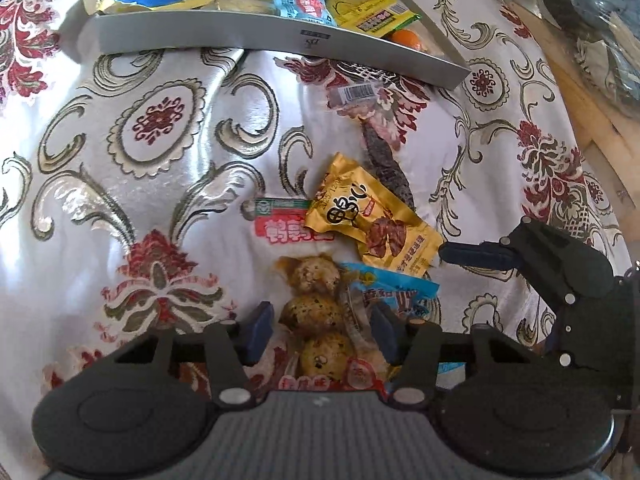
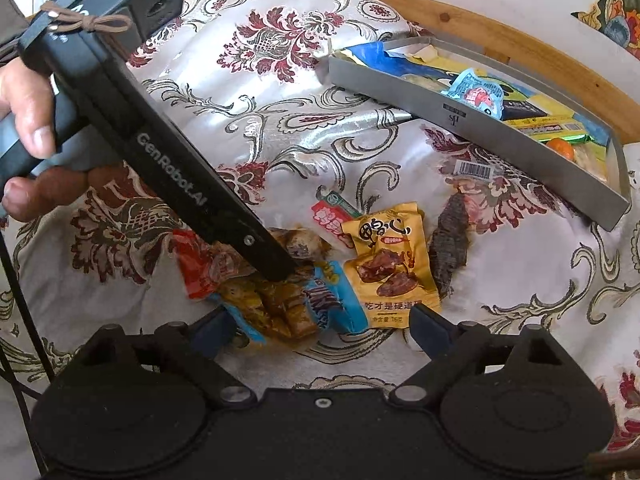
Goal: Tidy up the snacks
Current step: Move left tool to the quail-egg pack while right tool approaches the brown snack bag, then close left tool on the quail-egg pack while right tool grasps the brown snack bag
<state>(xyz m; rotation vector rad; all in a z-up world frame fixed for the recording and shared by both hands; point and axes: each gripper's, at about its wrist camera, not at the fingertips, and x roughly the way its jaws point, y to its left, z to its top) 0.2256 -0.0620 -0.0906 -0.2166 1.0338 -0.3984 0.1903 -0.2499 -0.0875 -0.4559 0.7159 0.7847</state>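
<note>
Snacks lie in a loose heap on a floral tablecloth [image 1: 120,208], near a grey tray [image 1: 256,36] that sits farther back and already holds several packets. The left gripper [image 1: 320,332] is lowered onto the heap with its two blue-padded fingers [image 1: 258,330] set on either side of a clear packet of speckled quail eggs [image 1: 316,320]; the pads stand close against the packet's flanks, but whether they actually press it I cannot tell. A blue packet [image 1: 400,292] overlaps the eggs' right side, under the right-hand pad. Just beyond the eggs lies a gold packet [image 1: 376,220] with a red-and-green packet [image 1: 280,224] tucked partly beneath its left edge, and beyond that a clear packet of dark dried meat [image 1: 384,152] with a barcode label, its far end close to the tray's front wall. In the right wrist view the left gripper's long black body crosses from the upper left, held in a person's hand [image 2: 28,128], its tip buried in the heap. The right gripper [image 2: 320,328] hovers low at the near edge of the heap, its fingers spread wide and holding nothing; the blue packet and the lower edge of the gold packet lie just ahead of the gap between them.
</note>
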